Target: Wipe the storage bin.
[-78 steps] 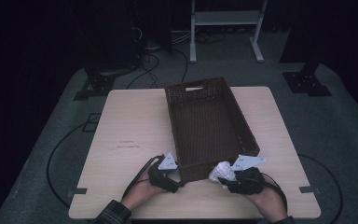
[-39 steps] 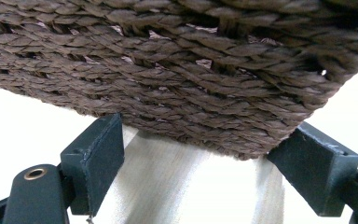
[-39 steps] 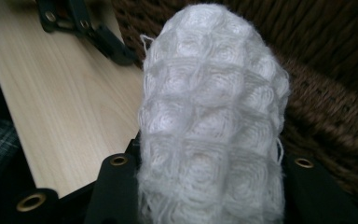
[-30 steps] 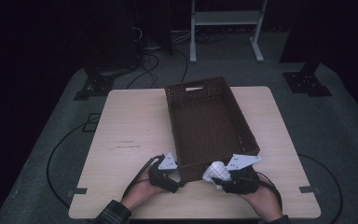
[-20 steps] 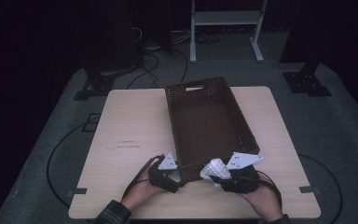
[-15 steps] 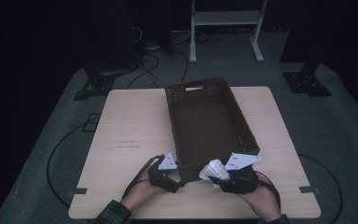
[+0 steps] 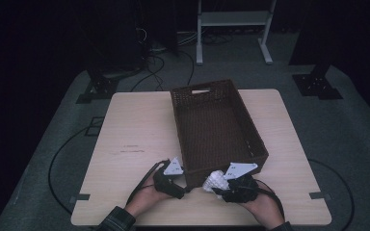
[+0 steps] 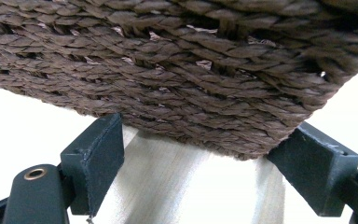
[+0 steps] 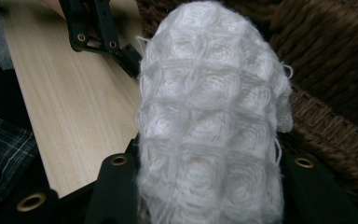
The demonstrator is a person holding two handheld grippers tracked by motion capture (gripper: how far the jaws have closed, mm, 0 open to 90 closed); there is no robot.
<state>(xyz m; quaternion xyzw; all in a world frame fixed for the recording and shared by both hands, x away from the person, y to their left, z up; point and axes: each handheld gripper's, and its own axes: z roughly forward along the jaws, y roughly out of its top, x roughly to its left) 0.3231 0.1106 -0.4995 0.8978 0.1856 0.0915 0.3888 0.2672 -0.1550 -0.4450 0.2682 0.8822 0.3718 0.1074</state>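
A dark brown woven basket [image 7: 257, 137] lies lengthwise in the middle of the table. My left gripper [image 7: 182, 189] rests at its near left corner. In the left gripper view my left gripper [image 8: 200, 135] has its jaws apart, and the basket's corner [image 8: 177, 56] sits just past their tips with bare table between them. My right gripper [image 7: 218, 185] is shut on a rolled white waffle-weave cloth [image 7: 215, 179] in front of the basket's near wall. In the right gripper view the cloth [image 9: 209, 107] rises from between the jaws, with the basket wall [image 9: 335, 93] behind it.
The light wooden table [image 7: 135, 125] has bare room left of the basket. A plaid sleeve [image 9: 0, 140] and the left gripper [image 9: 100, 32] appear in the right gripper view. Cables and a white stand [image 7: 231, 19] are on the dark floor beyond the table.
My right gripper has shifted a little to the left and lower with the cloth, nearer the basket's near wall. The left gripper and basket have stayed put.
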